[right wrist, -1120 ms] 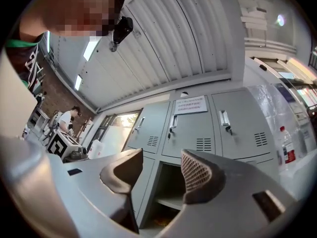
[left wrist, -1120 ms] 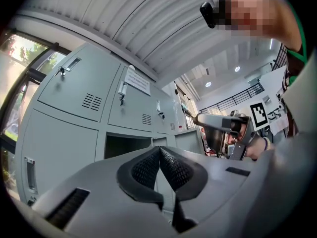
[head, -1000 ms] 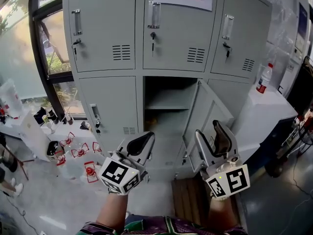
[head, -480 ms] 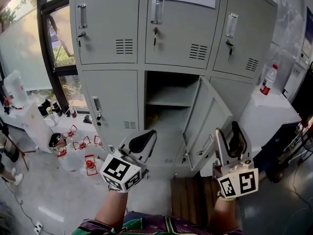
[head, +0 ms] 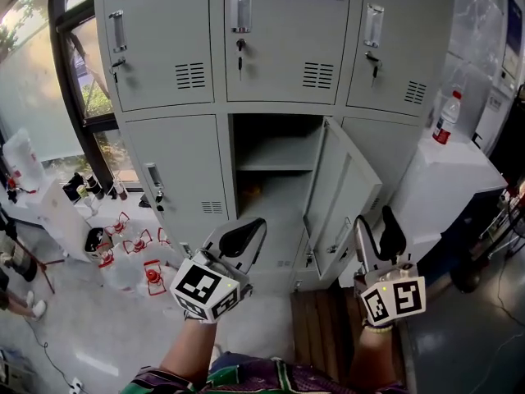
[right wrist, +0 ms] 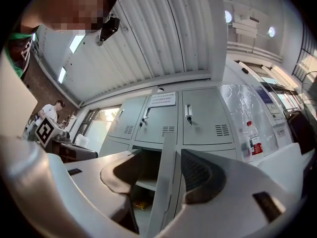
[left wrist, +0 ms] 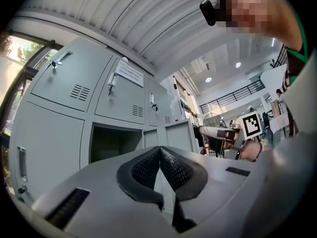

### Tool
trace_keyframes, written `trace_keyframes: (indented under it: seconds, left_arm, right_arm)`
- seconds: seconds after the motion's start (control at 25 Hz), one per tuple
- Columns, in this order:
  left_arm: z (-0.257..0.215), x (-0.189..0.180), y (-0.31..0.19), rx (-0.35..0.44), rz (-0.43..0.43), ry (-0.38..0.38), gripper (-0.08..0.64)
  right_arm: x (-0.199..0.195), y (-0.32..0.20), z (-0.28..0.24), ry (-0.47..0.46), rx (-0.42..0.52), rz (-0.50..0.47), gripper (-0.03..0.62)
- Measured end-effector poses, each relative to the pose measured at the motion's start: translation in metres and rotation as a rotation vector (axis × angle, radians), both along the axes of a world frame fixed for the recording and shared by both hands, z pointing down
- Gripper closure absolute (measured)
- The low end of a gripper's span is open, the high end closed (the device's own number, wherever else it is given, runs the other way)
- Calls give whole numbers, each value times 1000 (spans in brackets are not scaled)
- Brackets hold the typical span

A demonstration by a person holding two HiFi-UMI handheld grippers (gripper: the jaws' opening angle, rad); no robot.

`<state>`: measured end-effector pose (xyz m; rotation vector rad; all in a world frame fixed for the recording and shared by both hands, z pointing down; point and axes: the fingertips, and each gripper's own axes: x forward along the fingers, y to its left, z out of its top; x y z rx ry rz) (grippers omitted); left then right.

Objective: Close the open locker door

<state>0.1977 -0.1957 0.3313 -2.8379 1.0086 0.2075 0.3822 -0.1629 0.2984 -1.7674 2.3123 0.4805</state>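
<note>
The open locker door (head: 340, 195) of the lower middle compartment (head: 271, 158) stands swung out toward us on its right-hand hinges. Our right gripper (head: 376, 230) is near its free edge with the jaws spread wide and holding nothing. We judge it best to lay that gripper against the outer face by the free edge, far from the hinges, and push steadily, holding our left gripper (head: 248, 232), jaws pressed together on nothing, away from the opening.
</note>
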Motion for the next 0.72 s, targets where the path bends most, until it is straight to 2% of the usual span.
trace_keyframes:
  seconds: [0.16, 0.56, 0.72]
  left_arm:
    - [-2, 6, 0, 1, 7, -14, 537]
    - [10, 24, -10, -4, 24, -30, 538]
    - [11, 23, -10, -2, 17, -40, 538]
  right_arm:
    - [-6, -12, 20, 40, -48, -5, 362]
    - [4, -42, 62, 27, -150, -2, 368]
    - [-5, -50, 75, 24, -187, -39, 383]
